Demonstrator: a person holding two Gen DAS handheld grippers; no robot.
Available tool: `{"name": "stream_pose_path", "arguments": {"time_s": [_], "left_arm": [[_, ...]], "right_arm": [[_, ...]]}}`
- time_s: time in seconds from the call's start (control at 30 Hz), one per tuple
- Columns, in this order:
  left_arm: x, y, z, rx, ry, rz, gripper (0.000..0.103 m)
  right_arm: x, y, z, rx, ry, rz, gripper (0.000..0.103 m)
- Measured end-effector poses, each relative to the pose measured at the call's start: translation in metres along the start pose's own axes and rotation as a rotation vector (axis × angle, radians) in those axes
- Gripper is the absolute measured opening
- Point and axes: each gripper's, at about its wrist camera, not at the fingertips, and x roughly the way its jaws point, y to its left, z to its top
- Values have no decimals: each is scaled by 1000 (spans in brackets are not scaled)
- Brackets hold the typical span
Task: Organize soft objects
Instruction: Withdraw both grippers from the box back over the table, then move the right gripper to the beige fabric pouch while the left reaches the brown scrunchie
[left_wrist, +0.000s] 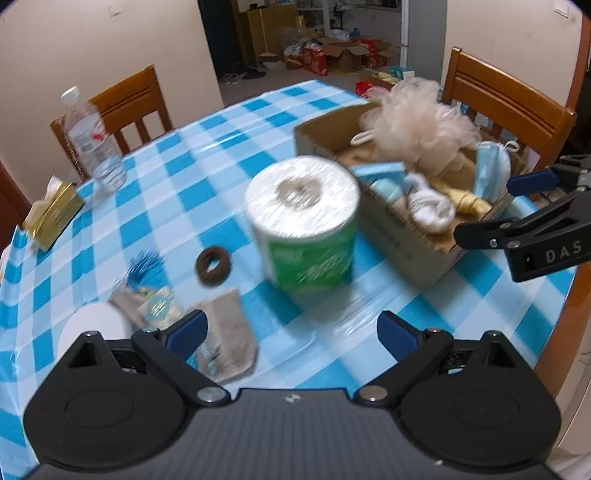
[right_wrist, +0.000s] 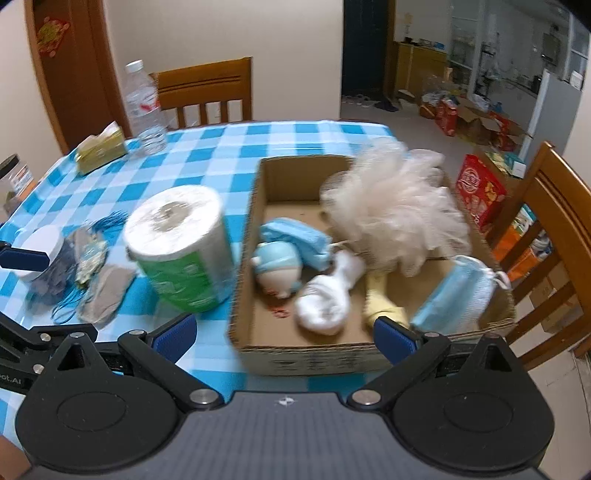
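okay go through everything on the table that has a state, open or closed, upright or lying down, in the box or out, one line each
Left gripper: open, empty.
Right gripper: open, empty.
Toilet paper roll: wrapped, upright, outside the box.
Cardboard box: open-topped, partly filled.
Bath pouf: in the box.
White sock: in the box.
Face mask: leaning inside the box.
Water bottle: upright, capped.
Grey sock: flat on the table.

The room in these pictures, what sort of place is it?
Most likely the dining area of a home. A table with a blue checked cloth has wooden chairs around it, and a tissue box and water bottle stand on it. Through the doorway lies a cluttered room with cartons.
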Motion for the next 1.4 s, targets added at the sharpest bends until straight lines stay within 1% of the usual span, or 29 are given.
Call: {"name": "stream_pose_path", "arguments": {"time_s": [0.3,0.47,0.57,0.73,0.83,0.97,1.1,1.2,1.4], "left_arm": [[-1,37,-27,-42,34,19,98],[-2,53,-34,-49,37,15,98],[-4,64,-35,-48,35,0,98],[-7,79,-29,7,29,-26,98],[-9,88,-23,64,25,-30,98],[-8,103,-16,100,22,-36,98],[-6,118,-12,95,21,-21,98],[-6,129,-12,77,18,-7,98],[-5,146,-15,50,21,-2,98]], "right_arm": [[12,49,-7,-54,44,51,103],[22,77,-11,-101,64,87,103],[27,91,-12,-122,72,110,103],[35,110,-14,-157,83,148,103],[43,123,-16,-179,93,166,103],[58,140,-19,-201,106,193,103],[77,157,-21,-200,117,193,103],[90,170,-20,-184,102,178,103],[111,197,-12,-170,62,133,103]]}}
